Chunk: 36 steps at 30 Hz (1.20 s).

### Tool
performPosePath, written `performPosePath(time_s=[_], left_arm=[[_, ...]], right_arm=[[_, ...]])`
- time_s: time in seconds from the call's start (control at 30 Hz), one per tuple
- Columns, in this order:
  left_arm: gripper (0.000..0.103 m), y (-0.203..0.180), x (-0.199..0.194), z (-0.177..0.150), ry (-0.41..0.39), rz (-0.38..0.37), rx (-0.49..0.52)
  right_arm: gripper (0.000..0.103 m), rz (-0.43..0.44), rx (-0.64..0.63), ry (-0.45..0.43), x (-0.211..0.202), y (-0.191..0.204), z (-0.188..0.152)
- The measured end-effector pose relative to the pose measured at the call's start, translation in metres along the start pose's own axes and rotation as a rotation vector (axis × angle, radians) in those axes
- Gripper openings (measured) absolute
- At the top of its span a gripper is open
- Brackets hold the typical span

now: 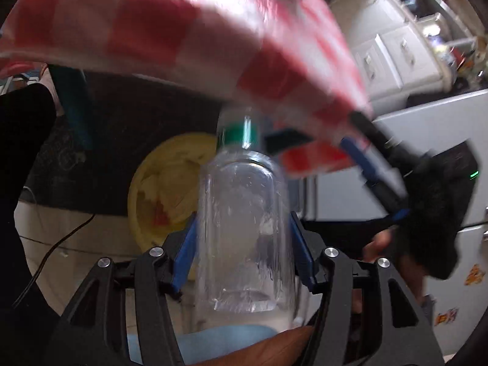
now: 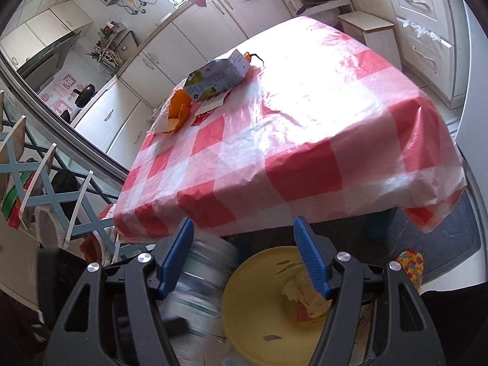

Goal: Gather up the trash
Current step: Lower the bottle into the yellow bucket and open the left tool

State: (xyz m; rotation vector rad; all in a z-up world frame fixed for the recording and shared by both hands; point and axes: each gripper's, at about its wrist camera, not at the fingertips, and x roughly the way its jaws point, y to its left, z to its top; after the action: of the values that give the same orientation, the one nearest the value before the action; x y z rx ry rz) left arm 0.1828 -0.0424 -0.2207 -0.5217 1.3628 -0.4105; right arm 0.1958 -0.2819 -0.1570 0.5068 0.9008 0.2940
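Observation:
My left gripper [image 1: 244, 231] is shut on a clear plastic bottle [image 1: 244, 228] with a green cap, held below the table edge, above and to the right of a yellow bin [image 1: 158, 183] that holds crumpled paper. My right gripper [image 2: 244, 253] is open and empty above the same yellow bin [image 2: 259, 314]; the blurred bottle [image 2: 201, 277] shows by its left finger. It also shows in the left wrist view [image 1: 375, 152], at the tablecloth's hanging edge. On the red-and-white checked table [image 2: 274, 140], a blue-and-white carton [image 2: 216, 76], an orange wrapper [image 2: 178, 109] and paper scraps lie at the far left.
White kitchen cabinets [image 2: 189, 30] run behind the table. A wooden drying rack [image 2: 39, 167] stands at the left. A dark mat [image 2: 451, 238] and a colourful knitted piece [image 2: 410, 262] lie on the floor at the right. A white fridge [image 1: 427, 152] stands to the right.

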Motion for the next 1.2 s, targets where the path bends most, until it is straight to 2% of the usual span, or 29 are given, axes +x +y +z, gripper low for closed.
performPosePath(time_s=[0.23, 0.37, 0.7, 0.87, 1.03, 1.2], left_arm=[[0.063, -0.009, -0.006, -0.001, -0.041, 0.034, 0.030], [0.063, -0.004, -0.010, 0.000, -0.058, 0.033, 0.013], [0.063, -0.004, -0.028, 0.010, -0.174, 0.096, 0.026], [0.063, 0.003, -0.036, 0.014, -0.211, 0.089, -0.003], [0.063, 0.008, -0.061, 0.026, -0.299, 0.091, -0.011], [0.065, 0.029, -0.094, 0.042, -0.413, 0.145, -0.045]], right_arm=[[0.066, -0.009, 0.014, -0.009, -0.003, -0.005, 0.000], [0.066, -0.008, 0.001, -0.008, -0.003, -0.002, -0.001], [0.066, -0.011, -0.008, 0.007, 0.002, 0.000, -0.002], [0.066, -0.017, -0.050, 0.013, 0.008, 0.011, 0.002], [0.066, -0.004, -0.189, 0.005, 0.034, 0.049, 0.039], [0.066, 0.140, -0.205, 0.033, 0.082, 0.081, 0.099]])
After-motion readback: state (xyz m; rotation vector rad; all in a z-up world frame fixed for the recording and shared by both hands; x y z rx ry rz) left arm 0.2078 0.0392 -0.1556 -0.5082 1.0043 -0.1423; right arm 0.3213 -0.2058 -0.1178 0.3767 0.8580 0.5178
